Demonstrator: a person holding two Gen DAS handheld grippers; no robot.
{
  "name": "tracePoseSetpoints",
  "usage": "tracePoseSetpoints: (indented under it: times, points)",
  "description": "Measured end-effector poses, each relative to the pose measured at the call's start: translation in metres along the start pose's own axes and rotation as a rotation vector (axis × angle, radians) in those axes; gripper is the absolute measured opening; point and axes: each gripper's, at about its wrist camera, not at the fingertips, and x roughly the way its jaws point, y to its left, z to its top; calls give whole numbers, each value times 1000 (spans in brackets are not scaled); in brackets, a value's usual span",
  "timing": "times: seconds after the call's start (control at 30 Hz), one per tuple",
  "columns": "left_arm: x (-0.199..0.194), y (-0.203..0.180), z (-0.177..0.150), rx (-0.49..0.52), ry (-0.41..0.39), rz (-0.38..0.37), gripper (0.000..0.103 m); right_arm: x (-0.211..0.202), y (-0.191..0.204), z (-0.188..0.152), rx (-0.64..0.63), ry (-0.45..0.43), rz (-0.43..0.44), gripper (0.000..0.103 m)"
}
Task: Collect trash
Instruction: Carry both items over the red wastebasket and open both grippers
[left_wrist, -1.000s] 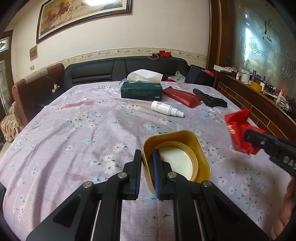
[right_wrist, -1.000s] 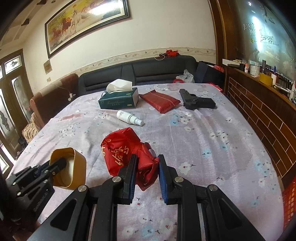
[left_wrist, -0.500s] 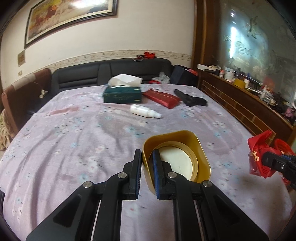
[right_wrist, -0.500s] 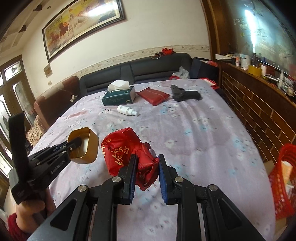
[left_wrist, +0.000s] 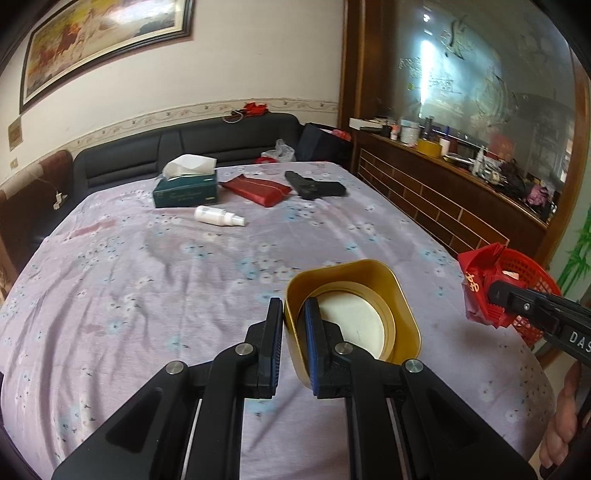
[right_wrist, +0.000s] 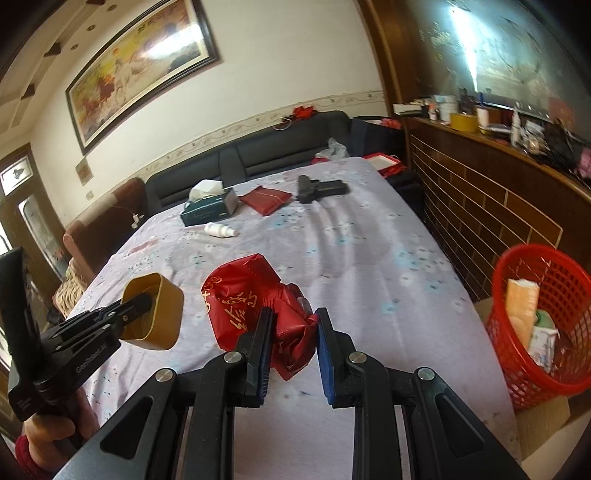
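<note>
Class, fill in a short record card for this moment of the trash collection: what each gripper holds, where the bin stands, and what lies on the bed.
left gripper: shut on the wall of the gold tin
right gripper: shut on the crumpled red bag
bin: red basket beside the bed, packaging already inside
on bed: tissue box, white bottle, red pouch, black toy gun

The red basket (left_wrist: 532, 273) is half hidden behind the crumpled red wrapper (left_wrist: 480, 280), its contents unclear
</note>
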Motion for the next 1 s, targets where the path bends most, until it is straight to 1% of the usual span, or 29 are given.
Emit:
tracePoseSetpoints:
  times: [0.33, 0.5, 0.73, 0.83, 1.0]
  points:
    - [8, -55, 5, 75, 20, -29, 11, -26, -49, -2, 67, -43, -14, 24]
    - [13, -83, 9, 109, 28, -54, 11, -37, -73, -4, 100, -60, -31, 24]
    - [19, -120, 19, 155, 26, -100, 11, -63, -119, -2, 165, -104, -100, 24]
    - [23, -143, 27, 168, 35, -149, 11, -74, -139, 0, 188, -117, -146, 24]
    - [30, -189, 41, 188, 43, -259, 11, -98, -176, 7, 240, -145, -217, 24]
